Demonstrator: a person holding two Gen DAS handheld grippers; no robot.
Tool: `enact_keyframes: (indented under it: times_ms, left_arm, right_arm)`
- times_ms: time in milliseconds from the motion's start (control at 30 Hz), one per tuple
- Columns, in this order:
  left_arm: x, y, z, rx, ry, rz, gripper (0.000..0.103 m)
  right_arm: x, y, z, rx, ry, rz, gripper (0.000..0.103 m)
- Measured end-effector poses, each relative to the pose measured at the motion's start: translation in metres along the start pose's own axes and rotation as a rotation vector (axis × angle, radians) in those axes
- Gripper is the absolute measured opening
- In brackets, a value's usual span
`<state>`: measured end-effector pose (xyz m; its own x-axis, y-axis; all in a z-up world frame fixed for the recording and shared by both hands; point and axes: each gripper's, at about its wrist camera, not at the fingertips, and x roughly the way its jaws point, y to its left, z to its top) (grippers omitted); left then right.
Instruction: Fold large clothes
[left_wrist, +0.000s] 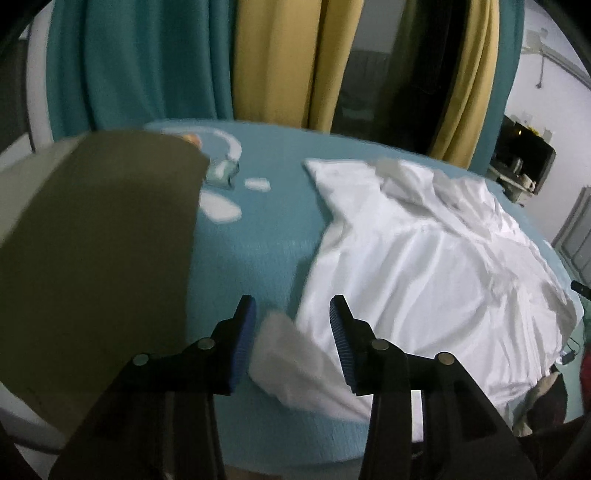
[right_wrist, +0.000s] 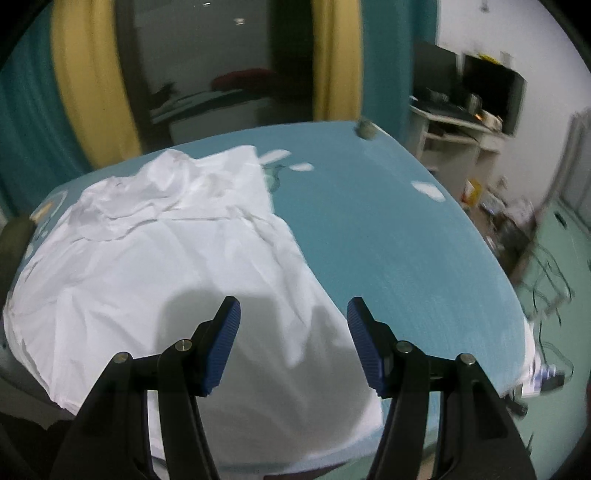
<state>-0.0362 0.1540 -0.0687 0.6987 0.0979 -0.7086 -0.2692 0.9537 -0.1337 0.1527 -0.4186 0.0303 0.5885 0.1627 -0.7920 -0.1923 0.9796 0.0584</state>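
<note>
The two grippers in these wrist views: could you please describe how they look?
Both match. The left gripper and the right gripper each have two black angular plastic fingers, tipped with blue ribbed pads and joined to black linkage arms by round silver pivot pins. No cables, markings or sleeves show.

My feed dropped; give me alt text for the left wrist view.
A white shirt lies spread on a teal bedsheet, its sleeve end between the open left gripper fingers, not pinched. An olive cloth fills the left.
</note>
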Motion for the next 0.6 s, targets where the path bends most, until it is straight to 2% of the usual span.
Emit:
enact_keyframes:
  times_ms: [200,333,533,567,600]
  left_arm:
    - [0.014,-0.013,-0.028,0.032,0.052,0.054,0.044]
    - [0.012,-0.019,-0.038,0.081,0.032,0.111,0.044]
    - [0.006,-0.018,-0.044,0.089,0.019,0.112,0.044]
    - [0.005,-0.018,-0.045,0.092,0.017,0.115,0.044]
    - [0.003,-0.019,-0.046,0.097,0.013,0.118,0.044]
  right_arm:
    - [-0.007,-0.023,-0.027,0.042,0.028,-0.060,0.060]
    - [-0.012,-0.035,-0.039,0.051,0.034,-0.069,0.060]
    - [-0.002,-0.034,-0.050,0.035,0.060,-0.043,0.059]
    - [-0.001,-0.030,-0.052,0.021,0.057,-0.045,0.055]
    - [0.000,-0.026,-0.052,-0.004,0.051,-0.054,0.045]
